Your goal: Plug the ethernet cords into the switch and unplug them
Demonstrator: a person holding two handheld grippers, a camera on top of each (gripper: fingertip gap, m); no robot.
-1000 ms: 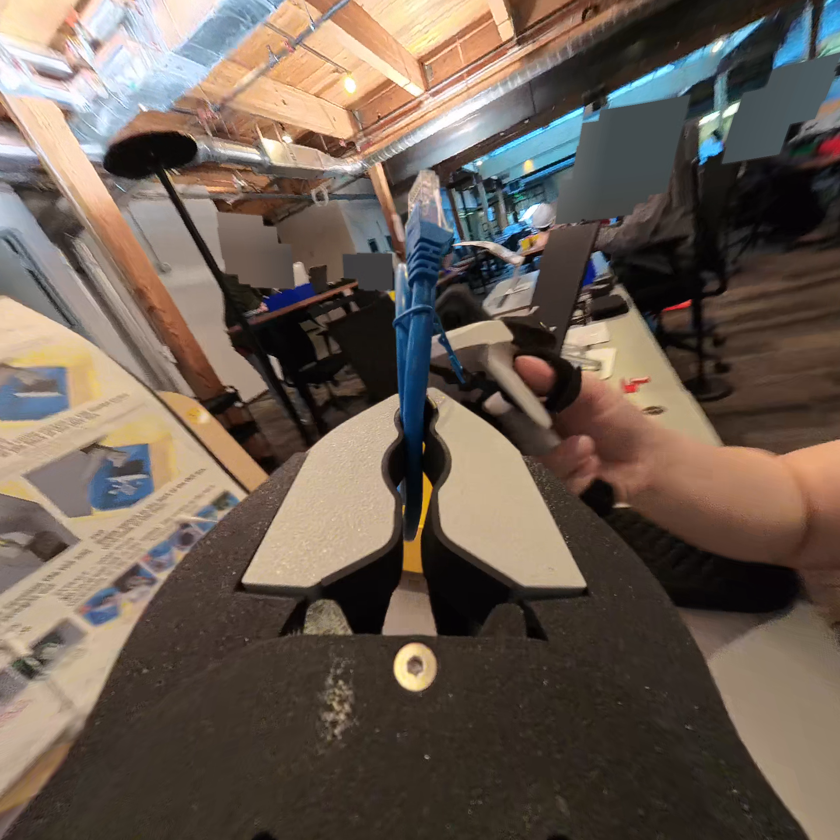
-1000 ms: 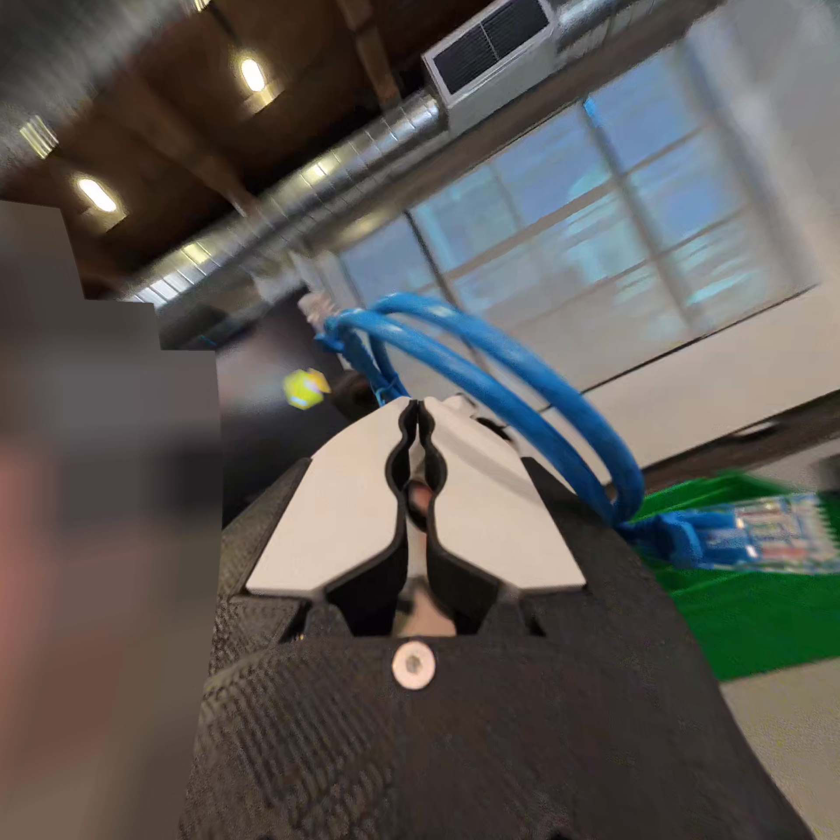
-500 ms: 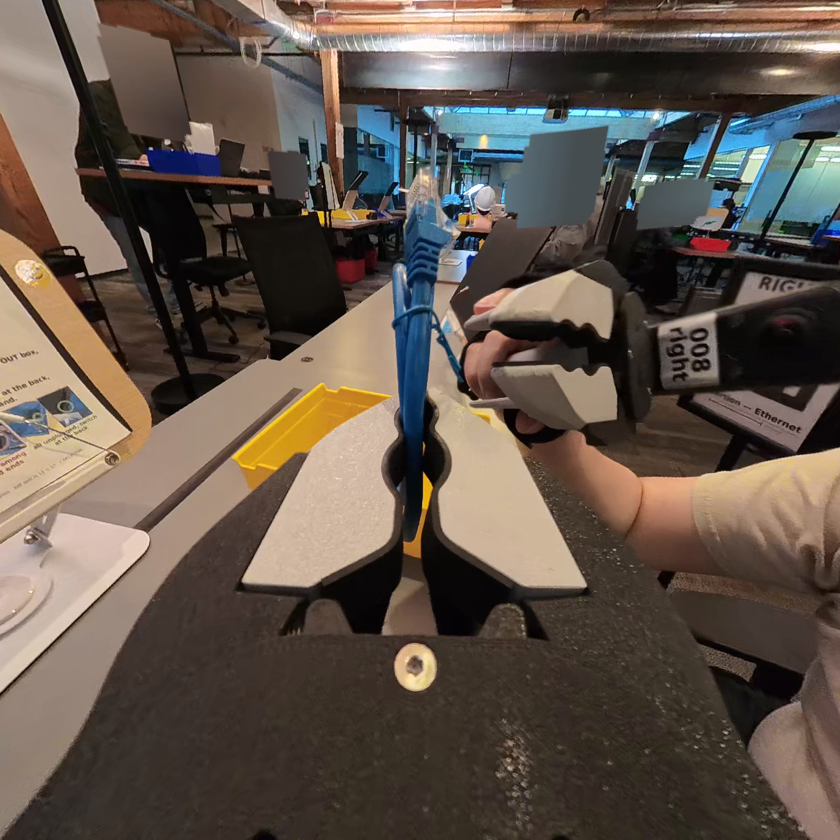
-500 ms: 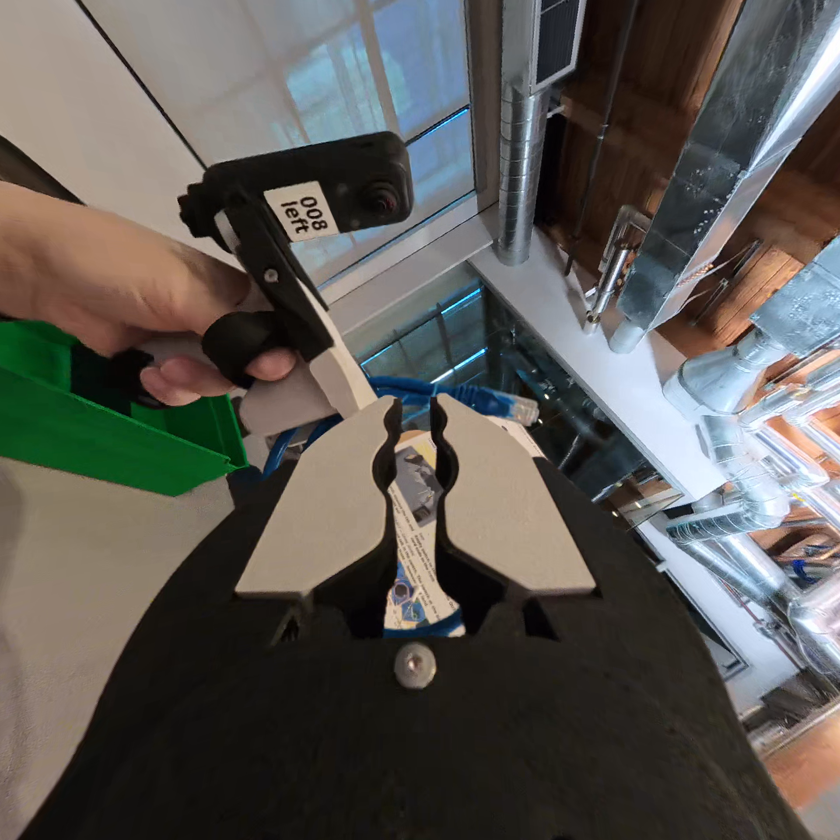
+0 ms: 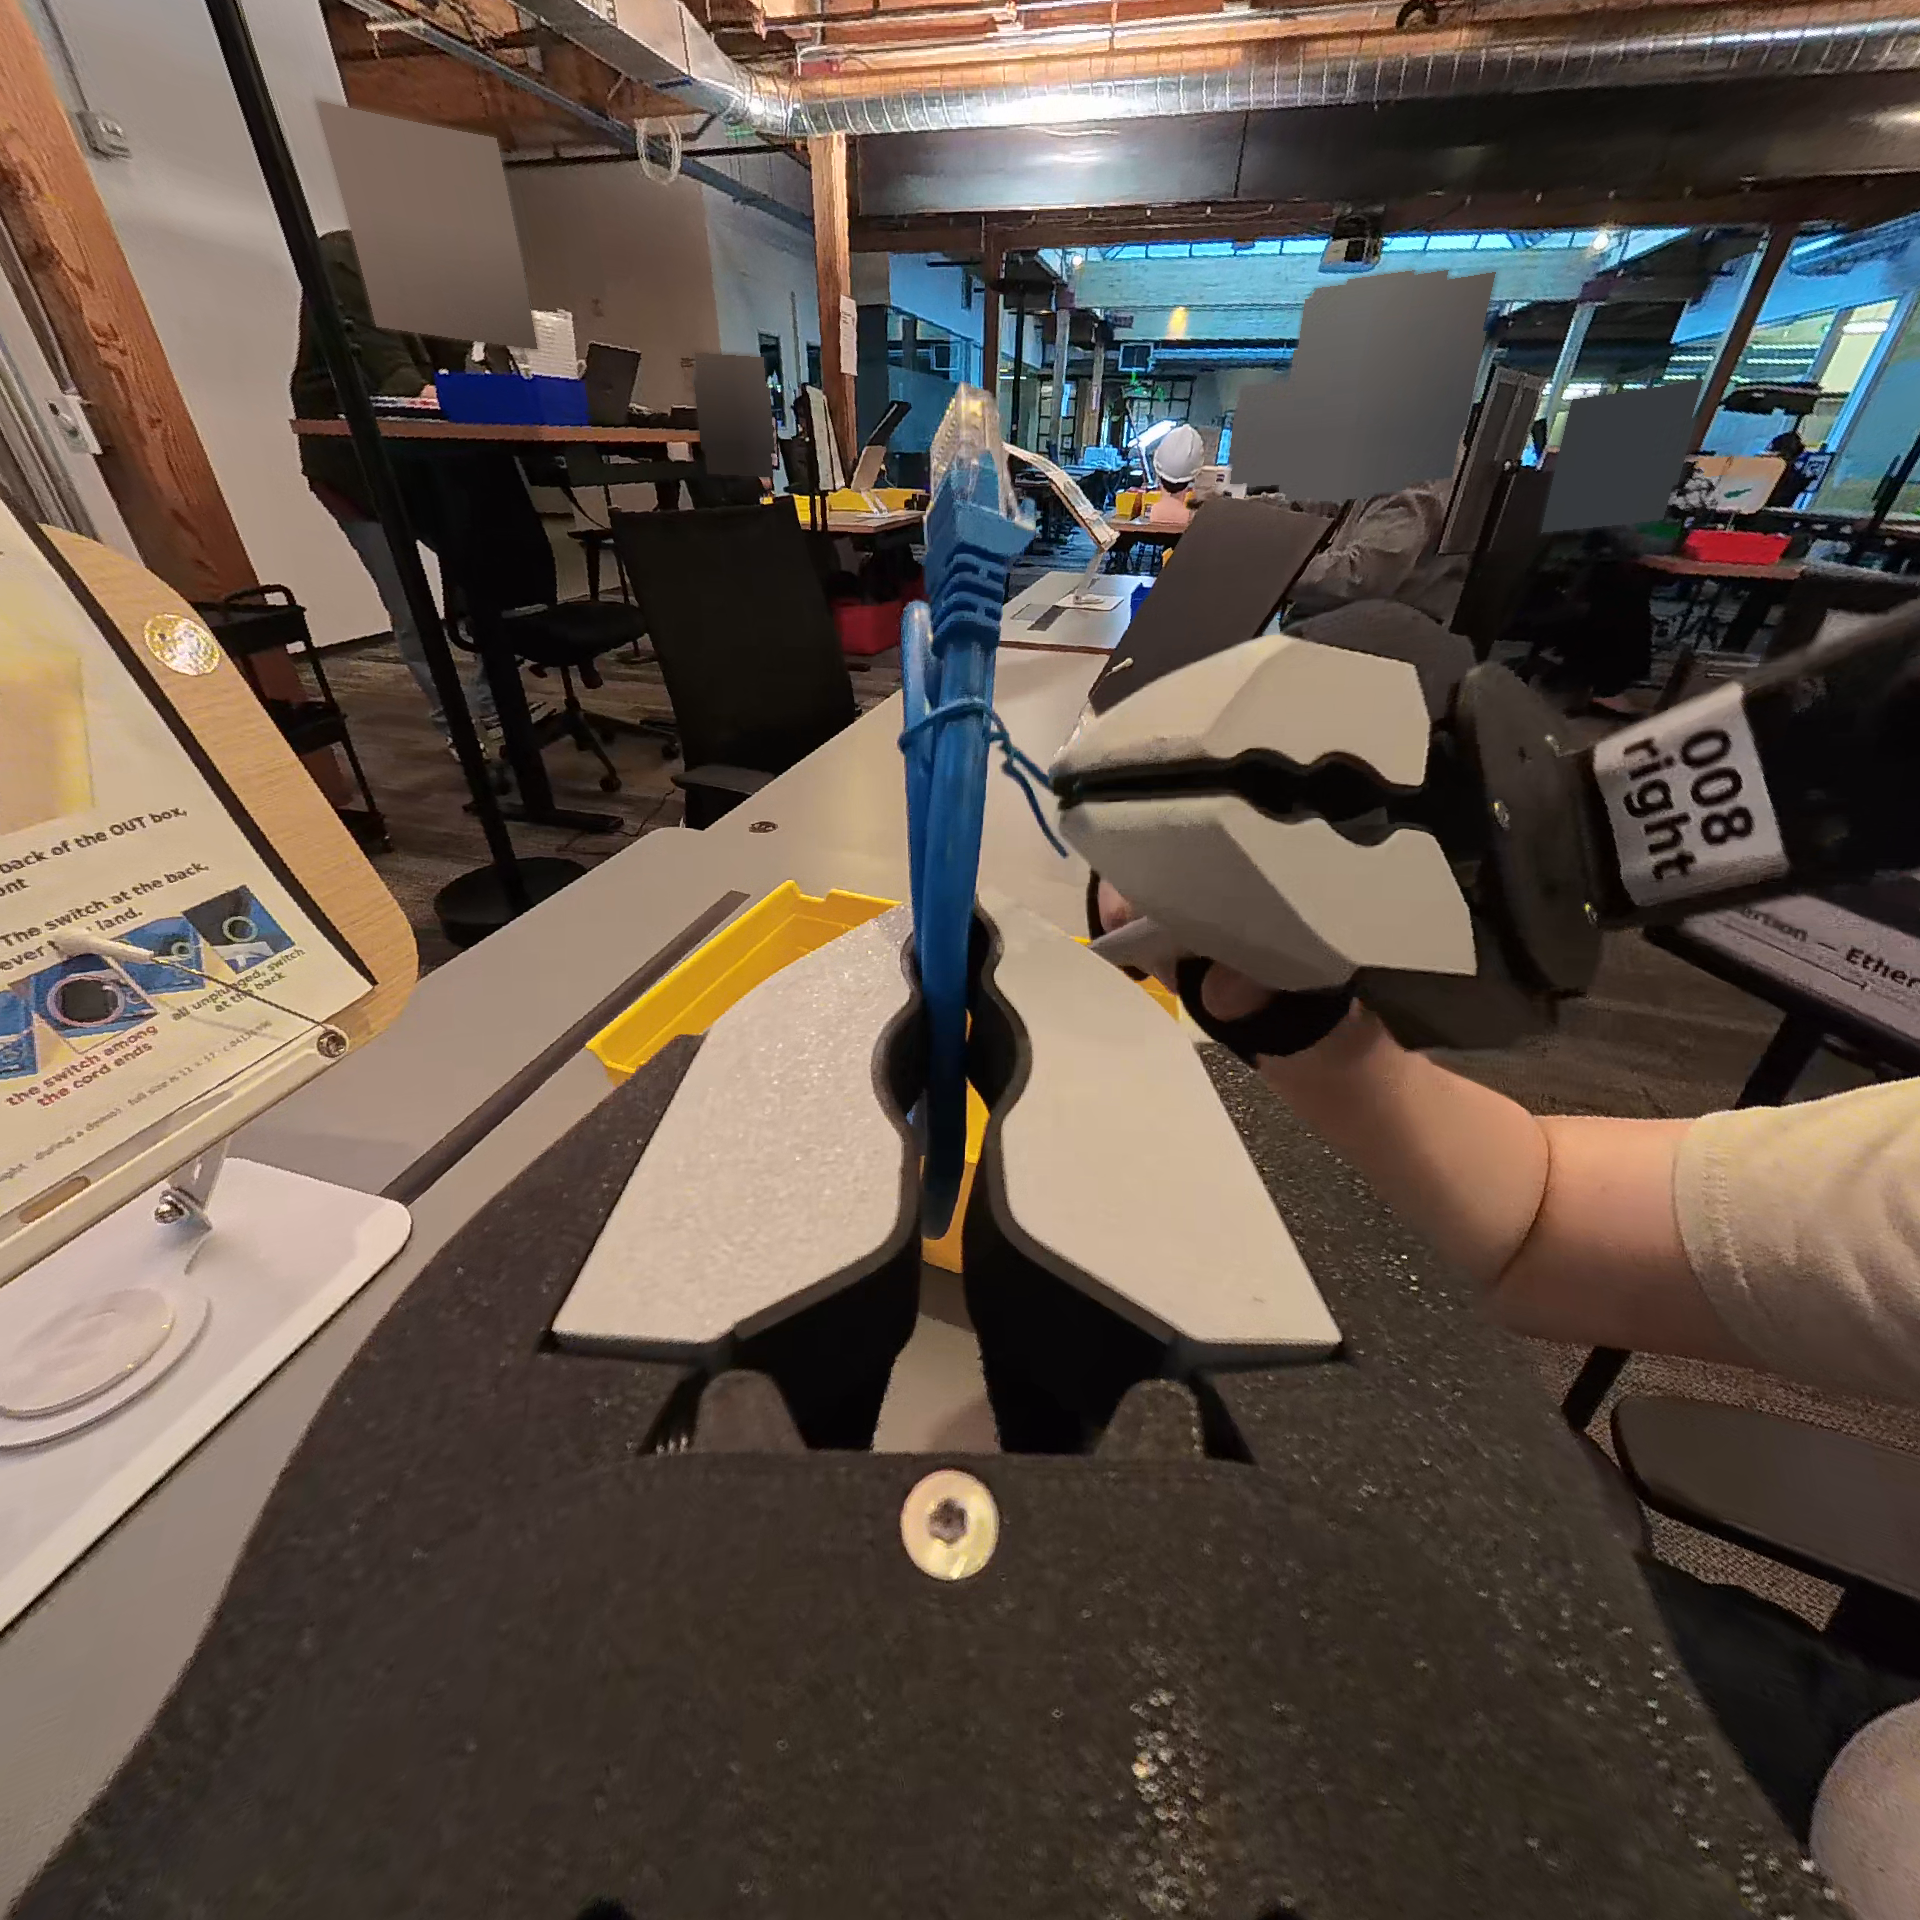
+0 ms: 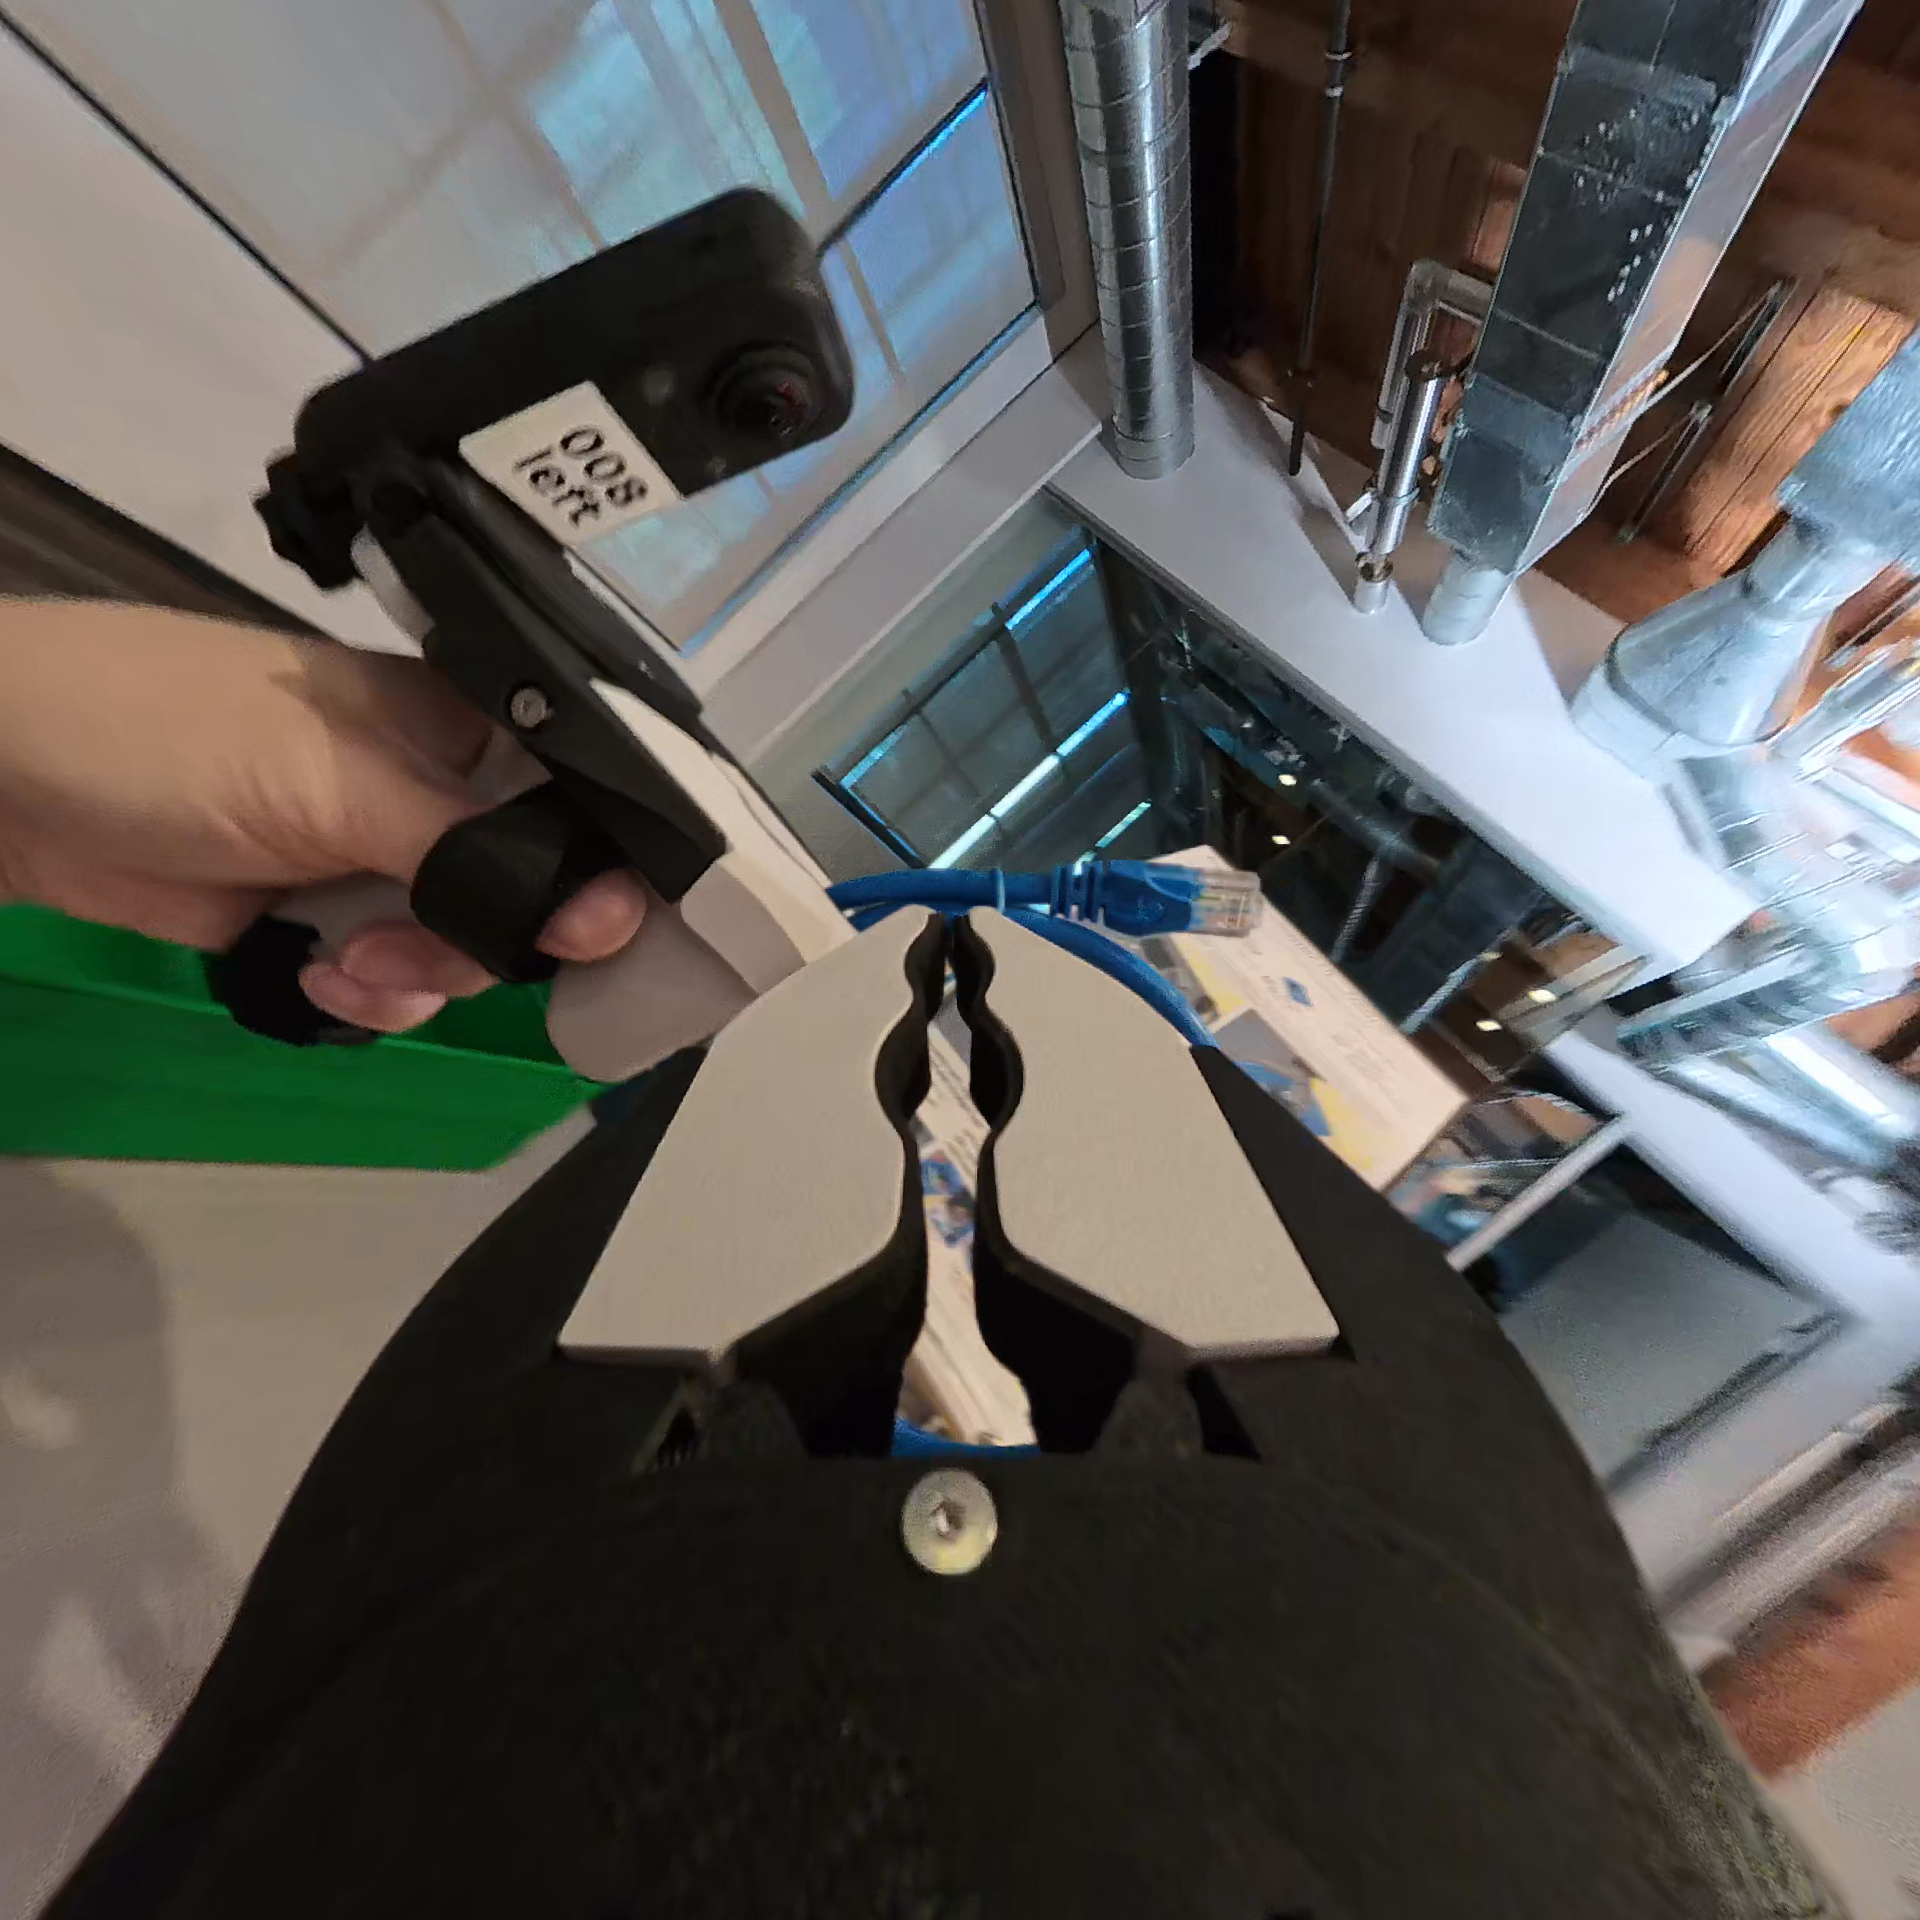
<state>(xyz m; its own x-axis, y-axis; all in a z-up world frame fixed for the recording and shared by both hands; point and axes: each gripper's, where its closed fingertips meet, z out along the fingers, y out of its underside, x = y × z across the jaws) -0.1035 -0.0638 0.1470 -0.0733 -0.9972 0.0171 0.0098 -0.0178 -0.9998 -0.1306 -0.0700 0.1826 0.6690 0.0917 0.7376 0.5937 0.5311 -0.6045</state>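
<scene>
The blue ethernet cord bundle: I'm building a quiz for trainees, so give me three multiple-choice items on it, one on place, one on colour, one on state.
1. Where is the yellow bin?
A. On the table behind the left gripper
B. On a chair
C. On the floor

2. What colour is the twist tie around the blue ethernet cord bundle?
A. Red
B. Blue
C. White

3. How do the right gripper jaws stand?
A. Wide open
B. Shut on the tie's tail
C. Shut on the plug

Key: 1 A, it shows on the tabletop past the jaws; 2 B, the tie matches the cord; 3 B, the tail runs into the shut tips.
</scene>
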